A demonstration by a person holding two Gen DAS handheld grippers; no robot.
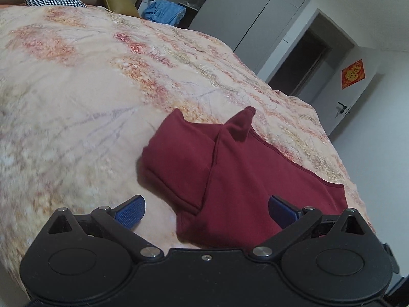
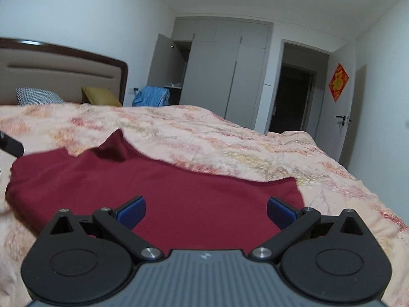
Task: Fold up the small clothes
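A dark red small garment (image 1: pixel 237 176) lies partly folded on the floral bedspread (image 1: pixel 89 89), with a layer turned over at its left and one corner sticking up. My left gripper (image 1: pixel 206 211) is open and empty, just above the garment's near left edge. In the right wrist view the same garment (image 2: pixel 166 186) spreads flat across the bedspread (image 2: pixel 230 140). My right gripper (image 2: pixel 206 211) is open and empty, hovering over the garment's near edge. A dark piece of the other gripper (image 2: pixel 11 145) shows at the far left.
At the head of the bed stand a checked pillow (image 2: pixel 38 96) and a mustard cushion (image 2: pixel 101 96) against the headboard (image 2: pixel 64 71). A blue cloth (image 2: pixel 150 96) lies beyond the bed. Grey wardrobes (image 2: pixel 217 71), a dark doorway (image 2: pixel 294 97) and a white door (image 2: pixel 342 97) stand behind.
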